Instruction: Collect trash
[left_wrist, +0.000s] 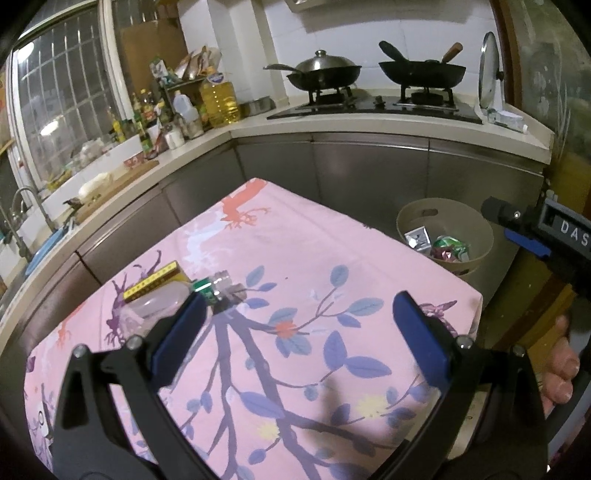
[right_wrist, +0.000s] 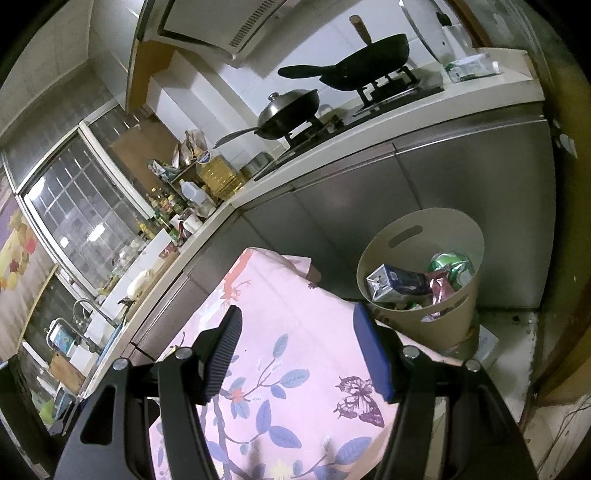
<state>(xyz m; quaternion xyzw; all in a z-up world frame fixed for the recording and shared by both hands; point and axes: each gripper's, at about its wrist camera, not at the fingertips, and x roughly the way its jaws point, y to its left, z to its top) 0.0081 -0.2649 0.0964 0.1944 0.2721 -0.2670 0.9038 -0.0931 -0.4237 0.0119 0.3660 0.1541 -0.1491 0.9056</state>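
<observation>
the beige bin (right_wrist: 424, 325) stands on the floor just beside the table's far corner, holding a dark carton (right_wrist: 399, 282), a crushed green can (right_wrist: 452, 267) and crumpled wrappers. still on the pink floral cloth (left_wrist: 314, 258): a clear plastic bottle (left_wrist: 159, 304), a yellow box (left_wrist: 151, 282) and a green-and-foil wrapper (left_wrist: 221, 288) (all bunched together). the left gripper (left_wrist: 299, 314) is wide open, empty, its left finger just by the bottle. the right gripper (right_wrist: 295, 339) hangs open over the cloth, holding nothing.
</observation>
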